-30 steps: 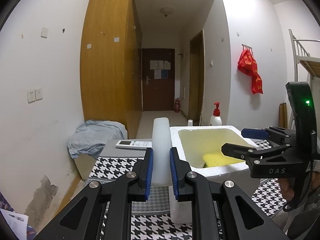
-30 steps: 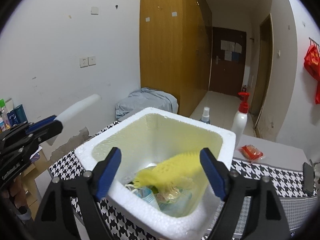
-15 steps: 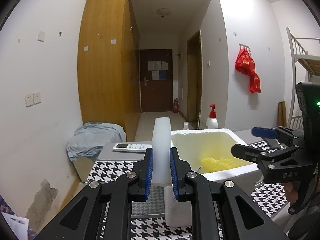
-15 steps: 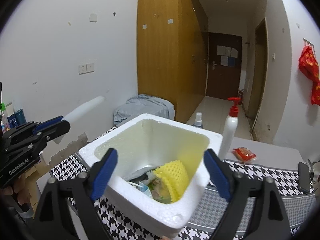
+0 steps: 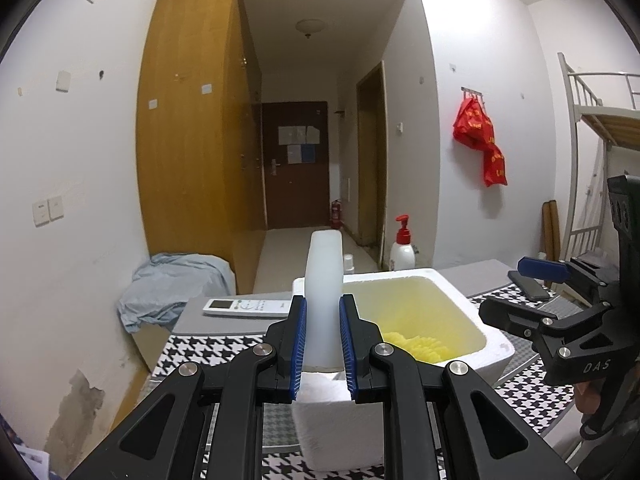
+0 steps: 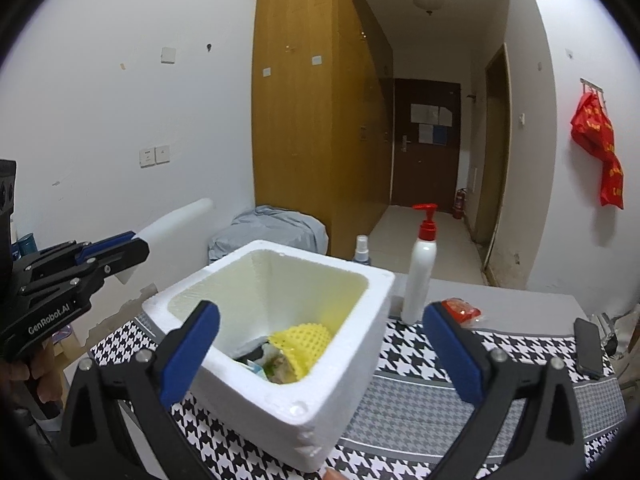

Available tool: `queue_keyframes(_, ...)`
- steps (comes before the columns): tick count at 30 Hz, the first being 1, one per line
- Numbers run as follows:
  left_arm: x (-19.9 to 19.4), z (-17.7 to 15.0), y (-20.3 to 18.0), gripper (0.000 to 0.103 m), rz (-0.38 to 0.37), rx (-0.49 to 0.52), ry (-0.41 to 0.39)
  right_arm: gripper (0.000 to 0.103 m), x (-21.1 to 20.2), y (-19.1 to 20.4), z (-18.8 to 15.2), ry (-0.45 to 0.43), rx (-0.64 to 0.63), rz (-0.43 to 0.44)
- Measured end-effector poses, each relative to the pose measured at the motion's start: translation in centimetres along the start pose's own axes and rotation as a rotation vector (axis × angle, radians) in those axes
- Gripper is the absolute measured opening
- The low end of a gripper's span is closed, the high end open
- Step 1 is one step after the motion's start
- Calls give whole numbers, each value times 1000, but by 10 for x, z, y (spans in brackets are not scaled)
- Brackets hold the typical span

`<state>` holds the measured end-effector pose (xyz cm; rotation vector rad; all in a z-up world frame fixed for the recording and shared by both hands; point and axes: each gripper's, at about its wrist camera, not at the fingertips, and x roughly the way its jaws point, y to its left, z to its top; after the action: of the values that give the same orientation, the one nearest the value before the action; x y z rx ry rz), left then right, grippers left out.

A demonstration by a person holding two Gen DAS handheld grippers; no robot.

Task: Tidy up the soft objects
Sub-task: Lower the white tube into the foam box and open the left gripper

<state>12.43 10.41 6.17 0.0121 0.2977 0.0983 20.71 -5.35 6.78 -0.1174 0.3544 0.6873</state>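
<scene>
Foam box (image 6: 320, 396), 1x: white styrofoam, squarish w/ rounded rim, sits on houndstooth-cloth tabletop (image 6: 420, 364). Inside: 1 yellow foam net sleeve (image 6: 304, 340), knobbly mesh, atop mixed soft bits I can't tell apart. Left gripper (image 5: 323, 344): blue ribbed fingers (image 5: 298, 346) clamped on 1 white foam slab (image 5: 323, 276), smooth, flat, round-ended, held upright just beside box's near corner. Right gripper (image 6: 320, 344): fingers (image 6: 192, 344) wide apart and opening, nothing btwn pads, box behind. Also 1 white pump bottle (image 6: 418, 276) w/ red top, 1 small spray bottle (image 6: 361, 249), 1 remote (image 5: 246, 307), 1 red packet (image 6: 460, 309), 1 phone (image 6: 587, 346).
</scene>
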Motion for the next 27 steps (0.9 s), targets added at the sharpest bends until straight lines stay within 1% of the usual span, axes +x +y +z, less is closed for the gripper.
queue_keyframes(7, 12, 6, -12, 18, -43, 12, 5, 103, -9, -12, -4, 0, 12, -35)
queue_keyframes(16, 34, 7, -28, 18, -110, 27, 37, 103, -23, -31, -10, 2, 45, -109)
queue_keyframes(20, 43, 8, -35, 18, -126, 37, 49, 103, -26, -38, -13, 8, 58, -138)
queue_keyframes(27, 57, 3, -34, 18, -141, 37, 92, 103, -30, -46, -18, 18, 76, -184)
